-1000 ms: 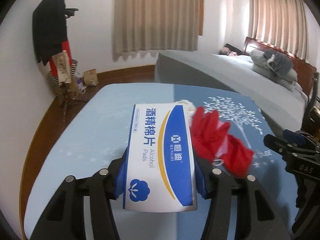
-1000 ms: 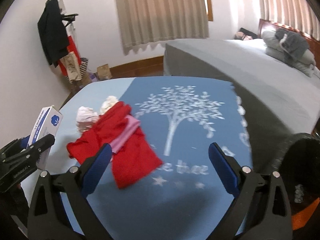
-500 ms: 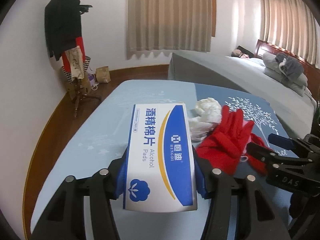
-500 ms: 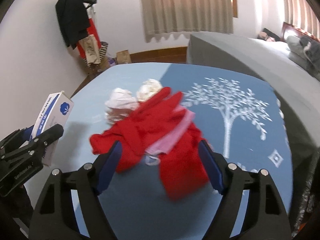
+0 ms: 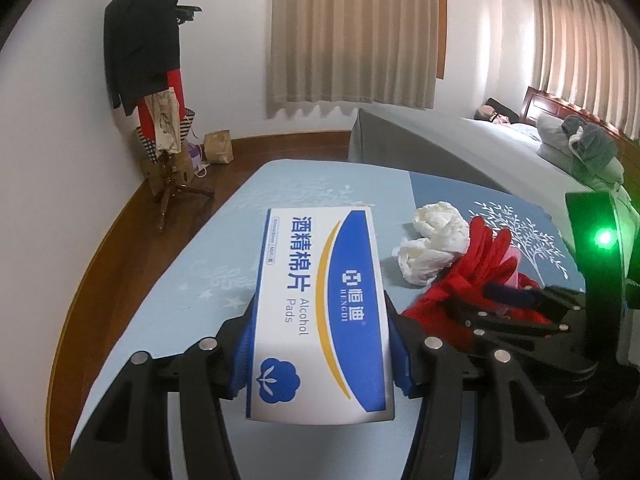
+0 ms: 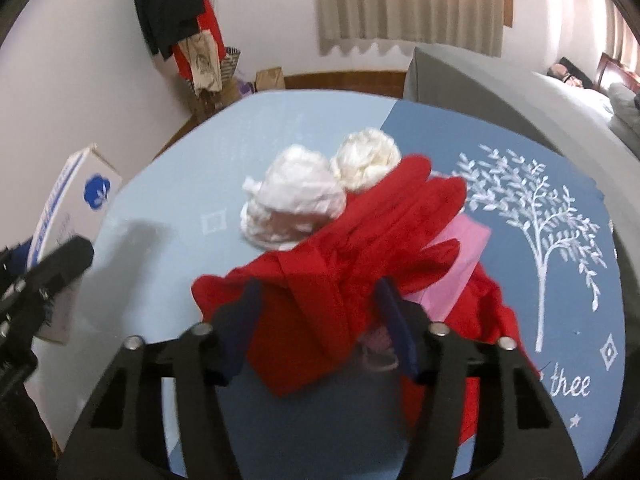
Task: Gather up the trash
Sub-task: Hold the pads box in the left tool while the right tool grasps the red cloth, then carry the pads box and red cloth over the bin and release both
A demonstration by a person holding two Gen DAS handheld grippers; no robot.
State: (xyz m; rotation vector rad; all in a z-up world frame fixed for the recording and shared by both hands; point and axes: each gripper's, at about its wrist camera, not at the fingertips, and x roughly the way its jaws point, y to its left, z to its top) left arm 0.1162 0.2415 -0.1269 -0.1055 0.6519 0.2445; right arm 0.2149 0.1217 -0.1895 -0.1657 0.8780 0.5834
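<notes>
My left gripper [image 5: 320, 332] is shut on a white and blue alcohol pads box [image 5: 320, 304], held above the blue tablecloth [image 5: 224, 264]. The box also shows at the left of the right wrist view [image 6: 76, 216]. My right gripper [image 6: 320, 308] has its jaws narrowed around a fold of the red gloves [image 6: 360, 248], which lie on the cloth with a pink piece [image 6: 460, 256]. Two crumpled white tissue balls [image 6: 296, 204] lie just beyond the gloves; they also show in the left wrist view [image 5: 432, 244]. The right gripper appears at the right of the left wrist view [image 5: 516, 304].
A coat stand [image 5: 160, 92] with dark clothes stands in the far left corner, paper bags [image 5: 218, 146] on the wooden floor beside it. A grey bed [image 5: 460, 148] lies beyond the table. Curtains [image 5: 352, 32] cover the windows.
My right gripper moved forward and left onto the red gloves and its jaws closed in around them. My left gripper kept hold of the box and turned a little left.
</notes>
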